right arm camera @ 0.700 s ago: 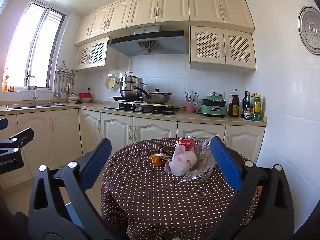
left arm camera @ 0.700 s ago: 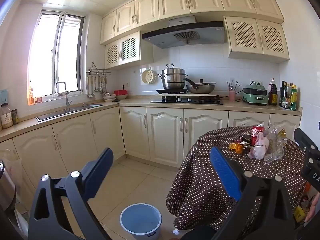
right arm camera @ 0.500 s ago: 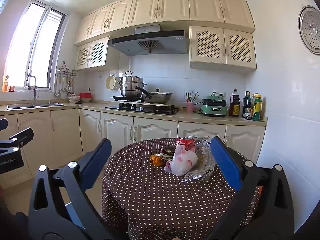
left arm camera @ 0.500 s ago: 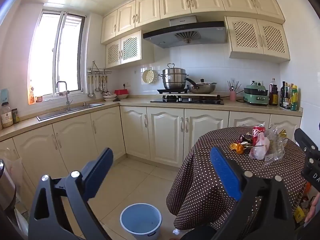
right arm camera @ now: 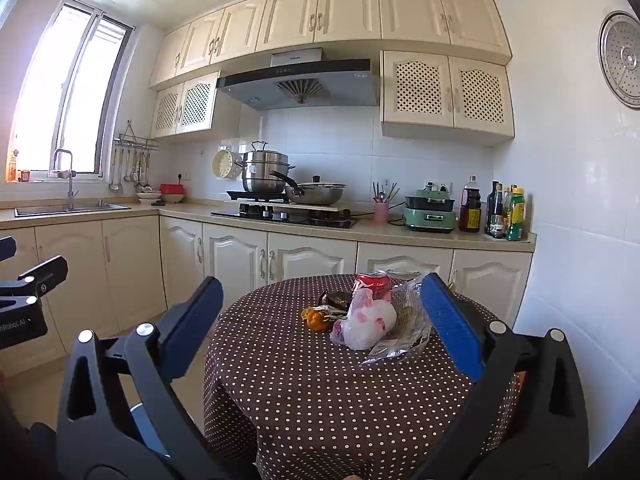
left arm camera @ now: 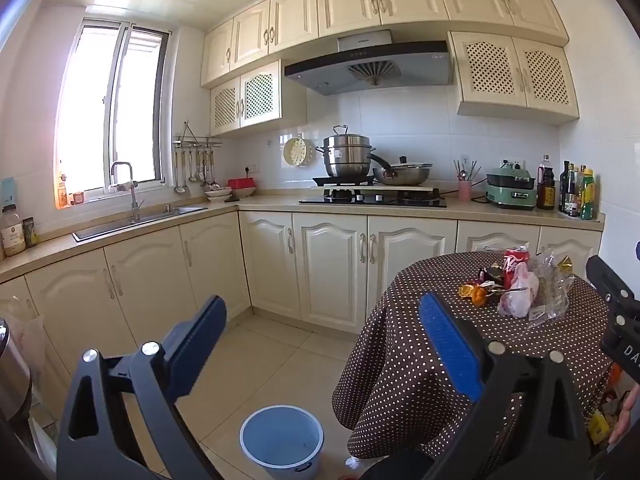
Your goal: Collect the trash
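Observation:
A pile of trash lies on a round table with a brown dotted cloth (right arm camera: 320, 380): a red soda can (right arm camera: 373, 282), a white and pink plastic bag (right arm camera: 366, 322), a clear crinkled wrapper (right arm camera: 408, 332), orange peel (right arm camera: 314, 318) and a dark wrapper (right arm camera: 338, 300). The pile also shows in the left wrist view, with the can (left arm camera: 514, 266) and the bag (left arm camera: 518, 300). A blue bucket (left arm camera: 282, 440) stands on the floor left of the table. My left gripper (left arm camera: 322, 328) is open and empty above the floor. My right gripper (right arm camera: 320, 312) is open and empty, short of the pile.
Cream kitchen cabinets and a worktop run along the back and left walls, with a sink (left arm camera: 136, 222), a hob with pots (left arm camera: 372, 196) and bottles (right arm camera: 504, 212). A metal bin (left arm camera: 12, 372) stands at the far left. The table stands near the right wall.
Both views have shifted very slightly. The grippers stay open and nothing on the table has moved.

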A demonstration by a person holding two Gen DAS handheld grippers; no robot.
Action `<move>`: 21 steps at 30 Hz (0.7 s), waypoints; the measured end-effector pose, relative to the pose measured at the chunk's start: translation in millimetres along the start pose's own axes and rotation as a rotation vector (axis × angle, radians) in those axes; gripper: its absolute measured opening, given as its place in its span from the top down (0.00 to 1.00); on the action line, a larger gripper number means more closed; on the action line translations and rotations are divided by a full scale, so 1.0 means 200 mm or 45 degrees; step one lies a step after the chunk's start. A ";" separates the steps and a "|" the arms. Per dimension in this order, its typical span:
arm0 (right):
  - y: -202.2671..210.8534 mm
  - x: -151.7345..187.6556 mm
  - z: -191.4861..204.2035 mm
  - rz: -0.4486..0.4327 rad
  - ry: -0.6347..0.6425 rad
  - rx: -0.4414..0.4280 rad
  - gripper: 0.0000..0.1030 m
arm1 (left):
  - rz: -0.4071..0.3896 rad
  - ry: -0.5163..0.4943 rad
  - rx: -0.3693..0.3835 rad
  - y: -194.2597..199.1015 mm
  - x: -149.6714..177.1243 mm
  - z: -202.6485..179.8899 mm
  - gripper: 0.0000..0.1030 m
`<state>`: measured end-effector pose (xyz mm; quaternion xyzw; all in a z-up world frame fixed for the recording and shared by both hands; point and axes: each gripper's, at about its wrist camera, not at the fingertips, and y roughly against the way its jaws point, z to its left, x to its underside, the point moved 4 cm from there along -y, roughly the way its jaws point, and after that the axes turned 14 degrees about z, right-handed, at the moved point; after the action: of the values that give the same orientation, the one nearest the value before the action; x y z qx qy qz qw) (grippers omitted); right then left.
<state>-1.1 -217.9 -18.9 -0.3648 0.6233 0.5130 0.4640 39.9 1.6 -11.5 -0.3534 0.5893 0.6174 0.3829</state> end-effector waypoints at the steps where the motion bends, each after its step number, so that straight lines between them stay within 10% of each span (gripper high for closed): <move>1: 0.00 0.00 0.00 0.001 0.000 0.000 0.06 | 0.001 -0.001 -0.001 0.00 0.00 0.00 0.07; 21: 0.00 0.02 -0.01 0.006 -0.010 0.000 0.06 | 0.009 -0.008 0.000 -0.01 0.01 -0.03 0.07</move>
<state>-1.9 -220.9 -22.0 -0.3610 0.6224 0.5156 0.4653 39.9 -3.9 -14.5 -0.3495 0.5893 0.6198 0.3827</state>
